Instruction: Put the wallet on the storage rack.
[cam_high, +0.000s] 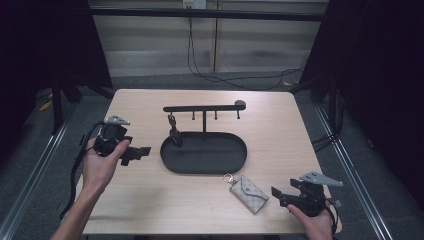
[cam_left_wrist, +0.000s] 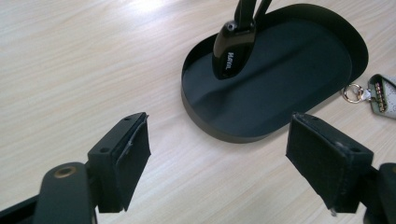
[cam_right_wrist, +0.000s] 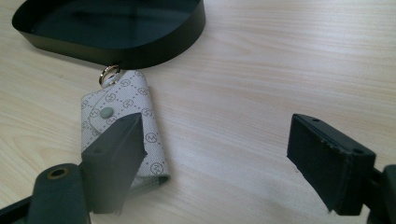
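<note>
A black oval tray (cam_high: 239, 161) sits mid-table with a hook rack (cam_high: 202, 108) rising from its back edge. A black key fob (cam_high: 175, 136) hangs from the rack's left hook, its end resting in the tray (cam_left_wrist: 289, 79). A grey patterned key pouch (cam_high: 250, 192) with a metal ring (cam_high: 228, 177) lies just in front of the tray. My left gripper (cam_high: 137, 152) is open left of the tray, pointing at it, nothing between its fingers (cam_left_wrist: 219, 128). My right gripper (cam_high: 277, 195) is open beside the pouch (cam_right_wrist: 121, 102), its left finger in front of the pouch's near edge.
Bare light wood tabletop (cam_high: 280, 125) surrounds the tray. The table's front edge lies close under both hands. Cables trail on the floor (cam_high: 215, 77) behind the table, and dark frames stand at both sides.
</note>
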